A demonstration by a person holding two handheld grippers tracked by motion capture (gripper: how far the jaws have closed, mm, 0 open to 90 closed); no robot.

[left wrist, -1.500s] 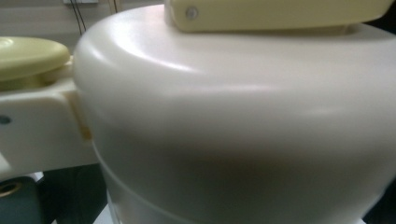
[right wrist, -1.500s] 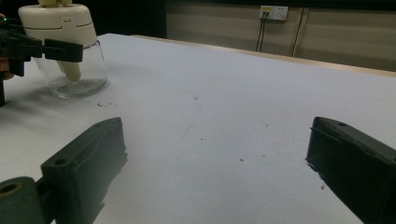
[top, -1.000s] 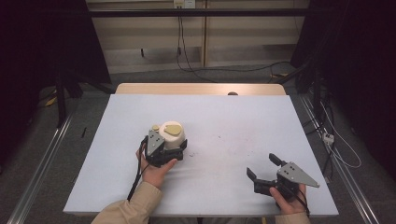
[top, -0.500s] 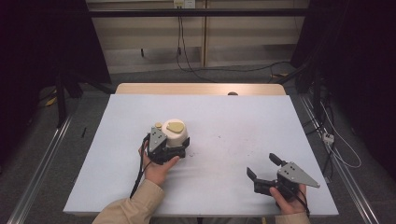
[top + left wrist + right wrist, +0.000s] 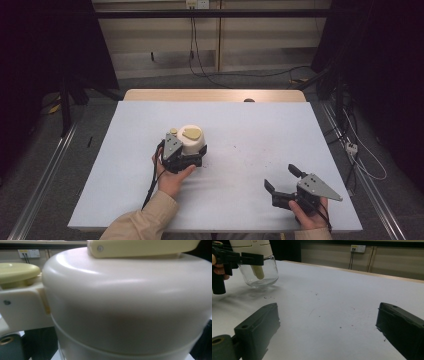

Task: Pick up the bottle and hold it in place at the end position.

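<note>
A jar with a clear glass base and a cream top (image 5: 190,140) stands left of the table's middle. The top carries a pale yellow handle (image 5: 191,133). My left gripper (image 5: 187,152) is shut on the jar from the near side, and its black jaws clamp just under the cream top. The left gripper view looks at the cream top (image 5: 125,302) from very close. In the right gripper view, the glass base (image 5: 259,277) leans a little at the upper left, with the left gripper (image 5: 244,257) around it. My right gripper (image 5: 281,177) (image 5: 327,325) sits open near the front right, with nothing between its jaws.
The white table top (image 5: 240,125) has a wooden strip along its far edge. Small dark specks (image 5: 317,293) dot the surface ahead of the right gripper. Cables lie on the floor beyond the table, and metal rails run along both sides.
The left gripper and the jar have shifted slightly to the right. The right gripper has stayed where it was.
</note>
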